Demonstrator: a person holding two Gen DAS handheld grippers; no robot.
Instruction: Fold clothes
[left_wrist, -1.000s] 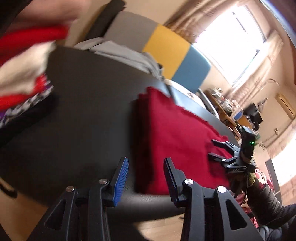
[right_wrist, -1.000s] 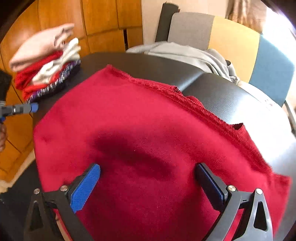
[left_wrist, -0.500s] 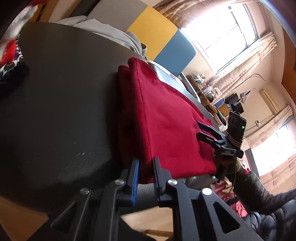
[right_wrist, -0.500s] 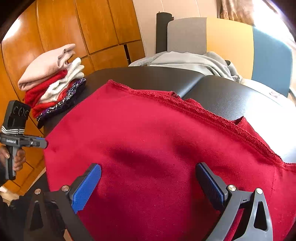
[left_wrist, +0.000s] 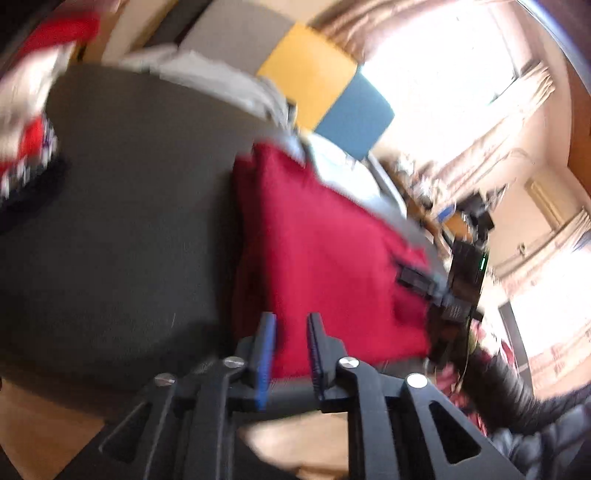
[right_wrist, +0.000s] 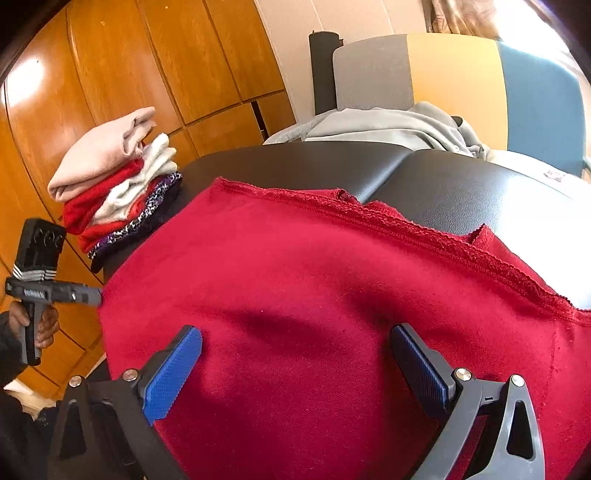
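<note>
A: Target?
B: Crimson garment (right_wrist: 314, 295), fleecy, folded flat on the black padded table (right_wrist: 461, 184). Lace-trimmed hem runs across its far side. It hangs slightly over the near edge.

A: Left gripper?
B: Left gripper (left_wrist: 290, 347) sits at the garment's near-left corner. A second ago its jaws stood wide, half a second ago they were pinched almost shut on that corner, now they're opening again. Narrow gap, red cloth edge between the pads; the frame is blurred, so I can't tell if they press on it. Looks like a missed or slipped pinch, so the fold probably isn't started.

A: Right gripper?
B: Right gripper (right_wrist: 295, 354) is spread wide over the middle of the cloth, holding nothing, much as before. Its view also catches the left gripper at the far-left corner, with a hand (right_wrist: 37, 325) on the handle.

A: Rest?
B: Stack of folded clothes (right_wrist: 114, 184) at the table's far-left corner, pink on top, then white, red and patterned. Grey garment (right_wrist: 388, 125) heaped at the far edge, unfolded, probably next. Behind it a grey-yellow-blue chair back (right_wrist: 454, 74), and wooden panelling (right_wrist: 147, 55) to the left. Bright curtained window (left_wrist: 461, 74) in the left view.
</note>
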